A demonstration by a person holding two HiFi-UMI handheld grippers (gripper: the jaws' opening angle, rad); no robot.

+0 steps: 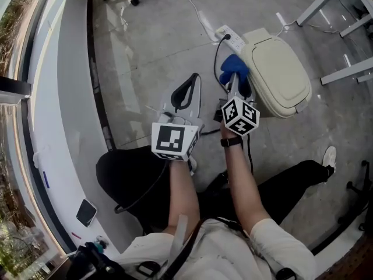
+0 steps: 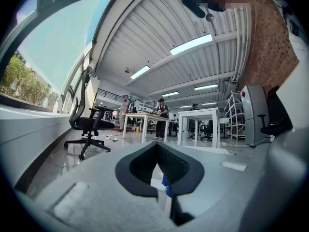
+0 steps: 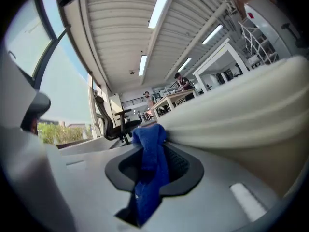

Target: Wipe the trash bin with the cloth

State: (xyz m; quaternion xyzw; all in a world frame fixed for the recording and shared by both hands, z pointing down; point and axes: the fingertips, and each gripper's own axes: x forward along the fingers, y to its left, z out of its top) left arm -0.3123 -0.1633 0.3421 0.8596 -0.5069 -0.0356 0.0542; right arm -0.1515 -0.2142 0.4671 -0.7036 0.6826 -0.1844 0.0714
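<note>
Currently, nearest in the head view, a watch [image 1: 231, 142] is worn on the right wrist, and both forearms are stretched forward toward 12 o'clock. A phone [image 1: 86, 212] is lying on the white ledge [image 1: 58, 127] at 8 o'clock.

Left gripper [image 1: 194, 78] is held over bare floor [image 1: 151, 45], at 9 o'clock from the right one. Its jaws are closed tip to tip with nothing clamped; in the left gripper view the black pads [image 2: 140, 166] are seen meeting at the far end.

Right gripper [image 1: 234, 81] is clamped narrow on the blue cloth [image 1: 234, 67]. In the right gripper view the cloth [image 3: 150, 166] is seen running up between the pads [image 3: 186, 166] and bunched at the tips.

Cloth is pressed against the near-left edge of the trash bin [image 1: 278, 74], which stands at 1 o'clock from the right gripper: beige, lid shut. Its lid [image 3: 251, 115] fills the 3 o'clock side of the right gripper view.

A white power strip [image 1: 229, 38] is lying just beside the bin's far-left corner.

Farther out, an office chair [image 2: 86, 124] is seen at 9 o'clock in the left gripper view, with tables [image 2: 145, 117] and standing people behind it.
</note>
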